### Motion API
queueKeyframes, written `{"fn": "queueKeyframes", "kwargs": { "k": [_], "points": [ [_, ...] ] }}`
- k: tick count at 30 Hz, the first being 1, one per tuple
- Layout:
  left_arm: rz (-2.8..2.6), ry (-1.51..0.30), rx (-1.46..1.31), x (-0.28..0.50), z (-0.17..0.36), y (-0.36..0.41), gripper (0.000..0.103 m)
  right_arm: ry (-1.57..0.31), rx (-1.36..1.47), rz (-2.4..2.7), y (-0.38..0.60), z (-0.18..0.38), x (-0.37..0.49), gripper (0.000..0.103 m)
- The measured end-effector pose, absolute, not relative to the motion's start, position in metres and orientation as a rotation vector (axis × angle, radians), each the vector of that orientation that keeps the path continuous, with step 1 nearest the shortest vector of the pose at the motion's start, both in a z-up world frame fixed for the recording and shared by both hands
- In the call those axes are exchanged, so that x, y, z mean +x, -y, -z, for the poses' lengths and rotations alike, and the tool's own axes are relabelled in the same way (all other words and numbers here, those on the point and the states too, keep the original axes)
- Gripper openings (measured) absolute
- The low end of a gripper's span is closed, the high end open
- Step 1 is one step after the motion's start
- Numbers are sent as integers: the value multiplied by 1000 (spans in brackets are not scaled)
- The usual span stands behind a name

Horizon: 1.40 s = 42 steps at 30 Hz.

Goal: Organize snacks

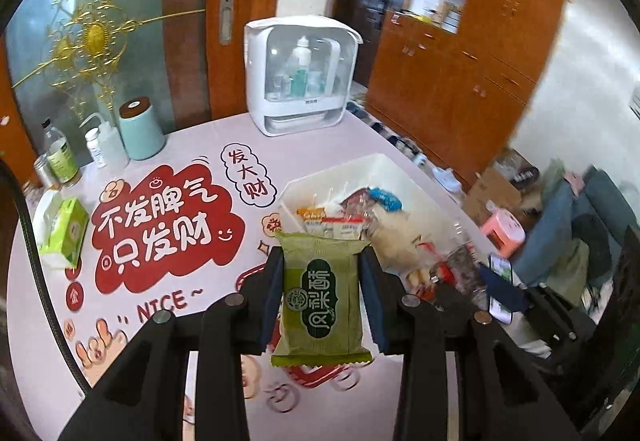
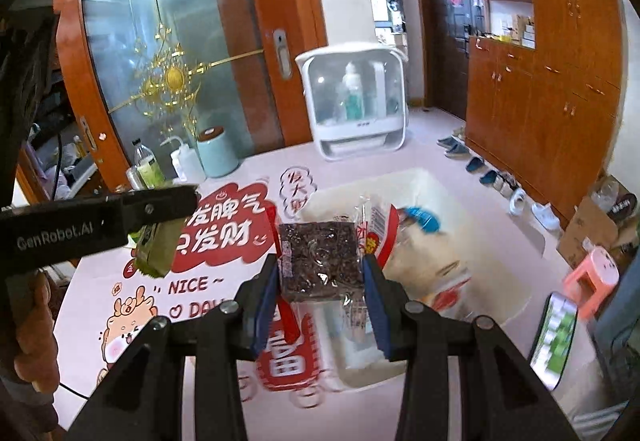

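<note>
My left gripper (image 1: pixel 322 273) is shut on a green snack packet (image 1: pixel 320 301) and holds it above the table, just left of the white bin (image 1: pixel 384 165) that holds several snack packets. It shows in the right wrist view too, at the left (image 2: pixel 160 217), with the green packet (image 2: pixel 156 249) hanging from it. My right gripper (image 2: pixel 320 281) is shut on a clear packet of dark brown snack (image 2: pixel 318 261), held above the left front part of the white bin (image 2: pixel 420 181). Red-and-white and blue packets (image 2: pixel 416 219) lie in the bin.
A white cosmetics case (image 1: pixel 302 77) stands at the back of the table. A mint canister (image 1: pixel 140 129), bottles (image 1: pixel 60 153) and a green tissue pack (image 1: pixel 66 233) stand at the left. A phone (image 2: pixel 554 341) lies at the right edge. A pink stool (image 2: pixel 592 277) stands on the floor.
</note>
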<state>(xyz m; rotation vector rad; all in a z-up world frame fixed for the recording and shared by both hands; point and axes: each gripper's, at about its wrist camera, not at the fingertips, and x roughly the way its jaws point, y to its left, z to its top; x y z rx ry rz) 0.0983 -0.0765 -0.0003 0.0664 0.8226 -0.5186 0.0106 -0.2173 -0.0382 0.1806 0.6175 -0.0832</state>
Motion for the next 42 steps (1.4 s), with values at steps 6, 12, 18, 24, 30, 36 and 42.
{"fn": "queueKeyframes", "kwargs": {
  "k": [6, 12, 18, 24, 30, 36, 42],
  "points": [
    [421, -833, -20, 94, 3, 143, 35, -618, 118, -4, 298, 25, 22, 41],
    [355, -856, -47, 92, 11, 187, 35, -621, 115, -49, 354, 12, 39, 42],
    [273, -886, -54, 103, 19, 207, 36, -649, 128, -135, 372, 8, 65, 42],
    [195, -918, -51, 125, 30, 211, 36, -690, 124, -179, 373, 12, 92, 43],
    [158, -921, -48, 140, 34, 211, 36, -738, 97, -189, 367, 18, 112, 44],
    [125, -922, -25, 149, 39, 209, 53, -782, 72, -165, 362, 29, 128, 52],
    [78, -886, -58, 150, 41, 195, 103, -844, 95, -167, 366, 45, 141, 63]
  ]
}}
